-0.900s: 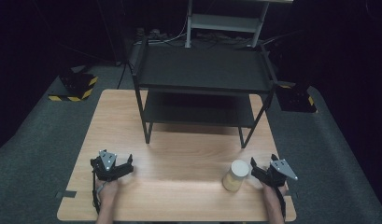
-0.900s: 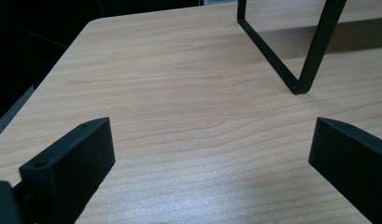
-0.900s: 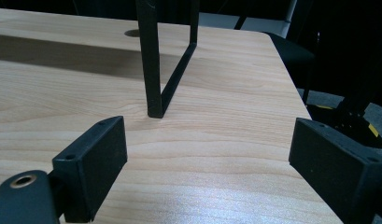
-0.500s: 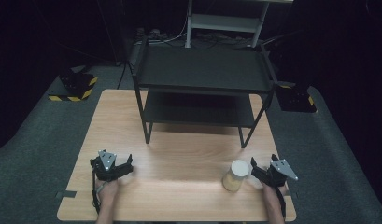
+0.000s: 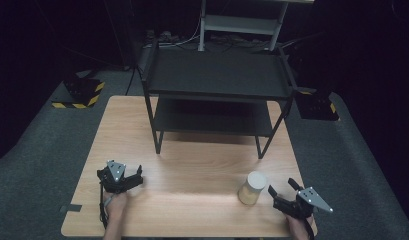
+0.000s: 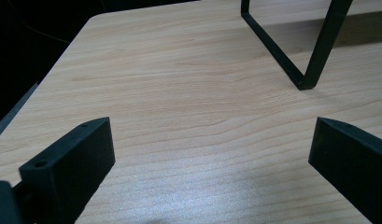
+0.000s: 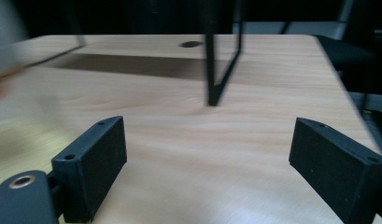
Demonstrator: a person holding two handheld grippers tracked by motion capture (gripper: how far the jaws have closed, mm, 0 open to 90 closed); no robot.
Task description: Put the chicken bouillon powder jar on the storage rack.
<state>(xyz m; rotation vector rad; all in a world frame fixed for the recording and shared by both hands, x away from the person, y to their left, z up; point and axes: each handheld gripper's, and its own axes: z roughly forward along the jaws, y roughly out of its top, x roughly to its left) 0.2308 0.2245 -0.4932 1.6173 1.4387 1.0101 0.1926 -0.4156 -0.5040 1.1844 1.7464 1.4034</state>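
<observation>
We see the worktop (image 5: 192, 165) brightly lit from above while the surroundings fall into near black. Glare sheens the wood near the left tongs (image 6: 212, 154). Our right gripper view is motion-blurred, worst at its left edge.

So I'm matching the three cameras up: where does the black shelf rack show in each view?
High view: the rack stands at the table's far middle.
Left gripper view: one foot of its frame, upper right.
Right gripper view: one leg, top centre.
Shared landmark: the rack's thin black legs on the wood.

One jar (image 5: 252, 187), one shelf rack (image 5: 217, 82), one table (image 5: 192, 210), two tongs.
</observation>
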